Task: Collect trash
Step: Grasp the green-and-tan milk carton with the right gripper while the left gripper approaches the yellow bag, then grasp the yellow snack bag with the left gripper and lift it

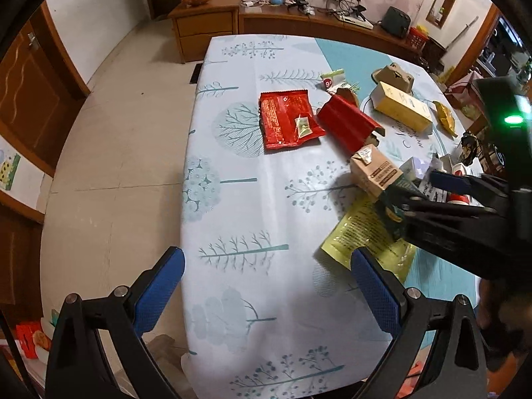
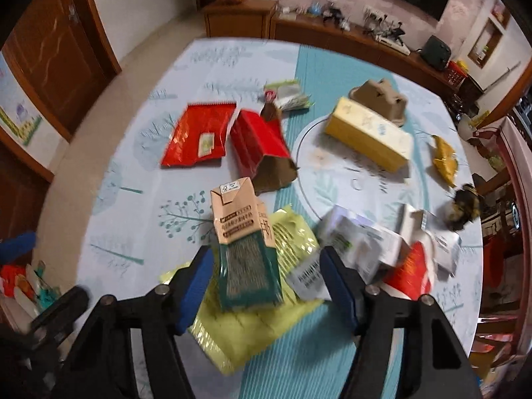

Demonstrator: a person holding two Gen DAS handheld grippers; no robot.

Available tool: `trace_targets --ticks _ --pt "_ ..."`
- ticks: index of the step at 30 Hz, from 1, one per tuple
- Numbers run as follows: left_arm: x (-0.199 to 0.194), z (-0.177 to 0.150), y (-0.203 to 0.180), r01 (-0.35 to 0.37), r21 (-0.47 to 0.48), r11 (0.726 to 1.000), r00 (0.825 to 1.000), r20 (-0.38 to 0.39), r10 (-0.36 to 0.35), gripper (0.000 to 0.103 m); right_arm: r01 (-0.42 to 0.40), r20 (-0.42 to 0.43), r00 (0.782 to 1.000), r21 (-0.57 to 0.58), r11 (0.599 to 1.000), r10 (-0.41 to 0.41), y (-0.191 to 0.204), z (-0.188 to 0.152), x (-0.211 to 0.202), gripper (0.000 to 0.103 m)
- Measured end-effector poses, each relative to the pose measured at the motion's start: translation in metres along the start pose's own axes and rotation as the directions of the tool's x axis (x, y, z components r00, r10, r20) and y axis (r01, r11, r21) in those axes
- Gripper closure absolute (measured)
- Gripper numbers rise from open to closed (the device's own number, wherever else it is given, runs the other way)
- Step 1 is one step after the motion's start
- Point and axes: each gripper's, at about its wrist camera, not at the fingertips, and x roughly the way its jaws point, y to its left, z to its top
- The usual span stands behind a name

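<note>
A beige and green drink carton (image 2: 239, 219) lies on a yellow-green pouch (image 2: 246, 319) on the tablecloth. My right gripper (image 2: 266, 254) straddles the carton's green end. Its left pad is close to the carton and a gap shows at the right pad, so it is open. In the left wrist view the right gripper (image 1: 429, 196) reaches in from the right over the same carton (image 1: 375, 173). My left gripper (image 1: 267, 256) hangs open over bare cloth near the table's left edge, with nothing between its fingers.
Farther back lie a flat red wrapper (image 2: 199, 136), a torn red box (image 2: 257, 141), a long yellow box (image 2: 369, 138) and a brown pulp tray (image 2: 382, 98). White packets (image 2: 359, 249) and a yellow wrapper (image 2: 444, 159) sit to the right. The table edge (image 1: 186, 199) drops to tiled floor.
</note>
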Motion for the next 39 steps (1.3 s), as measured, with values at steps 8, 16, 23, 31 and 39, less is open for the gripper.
trace_targets --ticks 8,16,23,31,39 --pt "0.014 0.013 0.001 0.076 0.057 0.995 0.997 -0.022 -0.074 0.004 -0.018 -0.099 0.995 0.008 1.000 0.019 0.007 0.003 0.040 0.065" --pt "0.036 0.036 -0.030 0.186 0.154 0.970 0.981 -0.089 -0.174 0.004 -0.165 0.028 0.986 0.238 0.957 0.163 -0.041 -0.010 -0.023 0.065" --pt "0.072 0.049 -0.088 0.255 0.271 0.928 0.961 -0.180 -0.211 0.004 -0.215 0.129 0.976 0.410 0.887 0.177 -0.078 -0.042 -0.078 0.065" --pt "0.114 0.056 -0.134 0.233 0.376 0.897 0.956 -0.259 -0.139 0.004 -0.179 0.118 0.984 0.549 0.816 0.136 -0.101 -0.096 -0.098 0.065" --pt "0.130 0.055 -0.158 0.242 0.409 0.880 0.939 -0.326 -0.107 0.035 -0.136 0.104 0.990 0.629 0.766 0.091 -0.116 -0.131 -0.104 0.065"
